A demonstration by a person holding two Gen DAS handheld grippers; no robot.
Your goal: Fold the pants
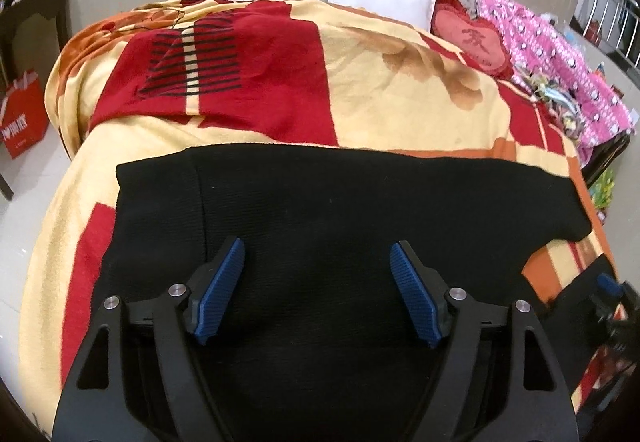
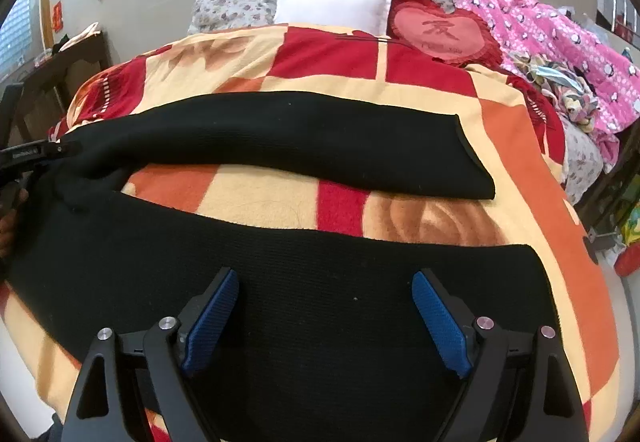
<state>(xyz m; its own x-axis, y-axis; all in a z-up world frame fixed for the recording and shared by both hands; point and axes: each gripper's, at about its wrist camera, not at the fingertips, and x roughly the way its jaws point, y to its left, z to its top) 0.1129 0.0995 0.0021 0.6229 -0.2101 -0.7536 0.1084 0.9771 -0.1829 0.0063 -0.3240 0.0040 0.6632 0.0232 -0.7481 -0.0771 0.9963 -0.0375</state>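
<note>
Left wrist view shows the left gripper [image 1: 316, 282] with its jaws wide apart and nothing between the pads; it hovers over the waist end of the black pants [image 1: 320, 202]. The right gripper [image 2: 326, 316] likewise stands spread and empty, above the nearer leg.

The pants lie flat on the patterned blanket [image 2: 260, 198] covering the bed. In the right wrist view, the two legs fan apart from the crotch at 9 o'clock, with blanket showing between them; the far leg runs toward 2 o'clock, the near leg toward 4 o'clock.

Judged step: the garment is spread out and no fold is made yet. The next move calls for closing each gripper on one leg's edge and laying that leg squarely over the other.

Count: one pair of pants, two legs, two grippers, one white pillow [image 2: 332, 8], one heart-shaped cushion [image 2: 440, 32].
</note>
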